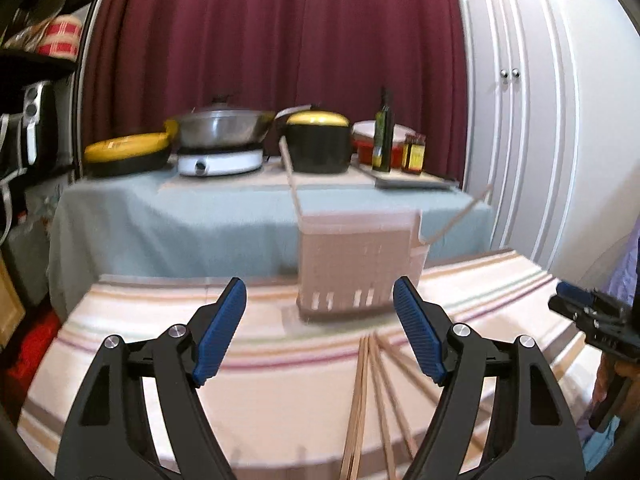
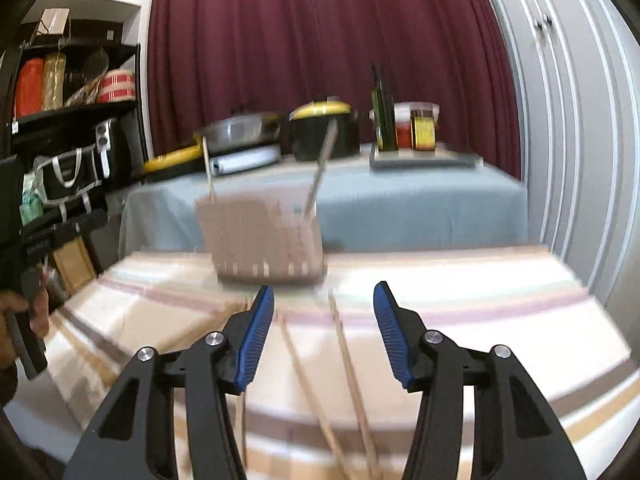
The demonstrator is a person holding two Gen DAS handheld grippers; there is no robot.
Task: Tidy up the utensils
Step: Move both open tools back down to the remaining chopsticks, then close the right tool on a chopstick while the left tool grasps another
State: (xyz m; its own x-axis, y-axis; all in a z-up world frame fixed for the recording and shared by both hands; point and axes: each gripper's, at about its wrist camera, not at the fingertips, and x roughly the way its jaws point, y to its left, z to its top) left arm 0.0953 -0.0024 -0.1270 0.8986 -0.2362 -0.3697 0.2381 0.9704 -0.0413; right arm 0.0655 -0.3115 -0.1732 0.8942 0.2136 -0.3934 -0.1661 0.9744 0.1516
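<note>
left wrist view: the left gripper (image 1: 319, 307) hovers over a striped cloth (image 1: 168, 344) with its two blue-padded jaws spread wide apart and nothing between them. several loose wooden chopsticks (image 1: 370, 396) lie fanned out on the cloth below; blur makes an exact count unsafe, though at least four sticks show. just beyond them stands one beige slotted utensil holder (image 1: 356, 264), upright on the cloth, with two chopsticks (image 1: 291, 178) leaning out of it, one to the left and one to the right. the right gripper (image 1: 588, 314) shows at the right edge, held by a hand (image 1: 620, 384).

right wrist view: the right gripper (image 2: 324, 322) also has its jaws wide apart, holding nothing, above the striped cloth (image 2: 480, 312). about three loose chopsticks (image 2: 352, 368) run along the cloth under it, smeared by motion. the holder (image 2: 264, 240) stands ahead with the same two sticks (image 2: 320, 172) poking up. a hand (image 2: 24, 316) gripping the left tool's handle shows at the left edge.

behind, on a grey-blue covered table (image 1: 200, 216), sit one steel wok (image 1: 224, 126) on a white burner (image 1: 220, 162), one black pot with a yellow lid (image 1: 318, 140), one flat yellow-lidded pan (image 1: 128, 152), one dark oil bottle (image 1: 383, 136), two small jars (image 1: 414, 152) and one red tub (image 1: 366, 140). the labels on the bottle and jars are too blurred to read.
</note>
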